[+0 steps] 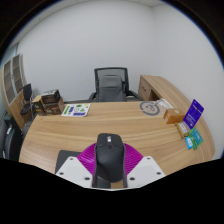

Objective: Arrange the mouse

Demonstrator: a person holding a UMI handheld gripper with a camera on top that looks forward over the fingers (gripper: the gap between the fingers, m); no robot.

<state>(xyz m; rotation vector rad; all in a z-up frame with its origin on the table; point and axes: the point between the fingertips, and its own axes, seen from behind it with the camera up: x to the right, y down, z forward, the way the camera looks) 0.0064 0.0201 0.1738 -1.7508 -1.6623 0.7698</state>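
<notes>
A black computer mouse [109, 154] sits between my two fingers, its nose pointing away from me, held above the wooden desk [90, 128]. My gripper [109, 168] is shut on the mouse: the magenta pads [88, 159] press against both of its sides. The rear of the mouse is hidden by the gripper's body.
A black office chair [114, 84] stands behind the desk. A cardboard box [44, 101] and a green-and-white paper [76, 109] lie at the far left. A round object [150, 107], a purple card [193, 113] and small boxes [190, 139] sit at the right.
</notes>
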